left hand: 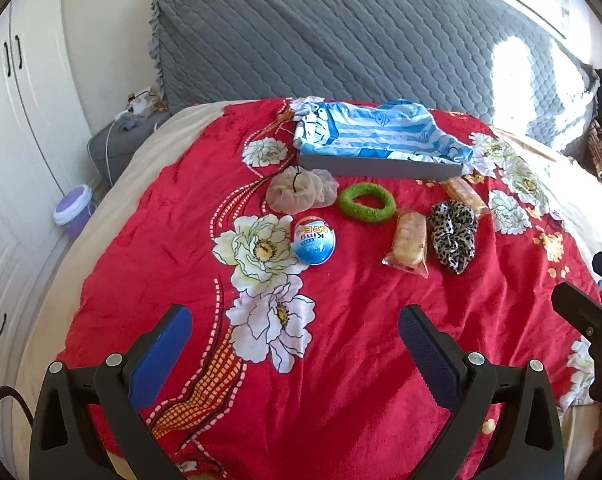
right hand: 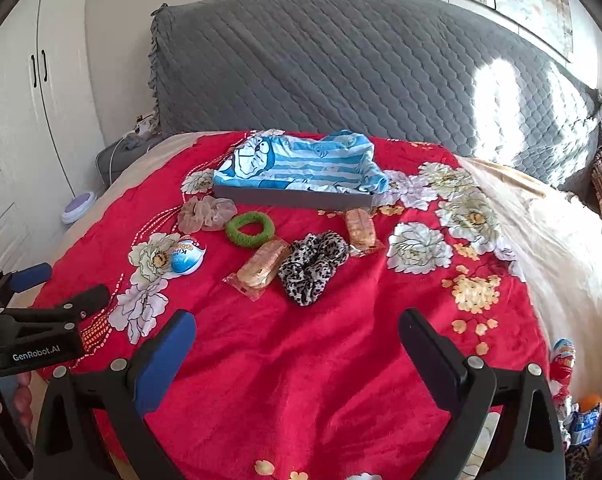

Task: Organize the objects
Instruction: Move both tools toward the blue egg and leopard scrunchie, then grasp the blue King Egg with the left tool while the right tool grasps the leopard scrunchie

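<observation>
Two grippers hover low over the near end of the red blanket (right hand: 321, 360), both with jaws spread wide and nothing between them: the left gripper (left hand: 295, 334) and the right gripper (right hand: 297, 336). In the right view the left gripper also shows at the left edge.

Beyond them, well apart from either gripper, the loose things lie in a cluster. Nearest on the left is the egg (left hand: 313, 240), resting against a printed flower. To its right lie a wrapped snack (left hand: 409, 242) and, just beside it, the leopard scrunchie (left hand: 453, 236). A little farther sit the green ring (left hand: 367, 202), the beige scrunchie (left hand: 301, 190) and a second snack (left hand: 463, 194), which lies near the tray's front corner. Farthest is the grey tray (left hand: 381, 166), with a blue striped cloth (left hand: 373, 130) lying in it and spilling over its rim. Behind all this stands the grey headboard (left hand: 341, 32).

Nothing seems sorted yet, so the step in hand looks like a first reach. The tray is probably the destination, though that is a guess. The egg suits the left gripper: it is likely smooth and rounded, so closing across its narrow width, low and centred, should stop it squirting out. The right gripper would do best taking the leopard scrunchie by a bunched fold, coming straight down so as not to drag the snack touching it or snag the blanket.
</observation>
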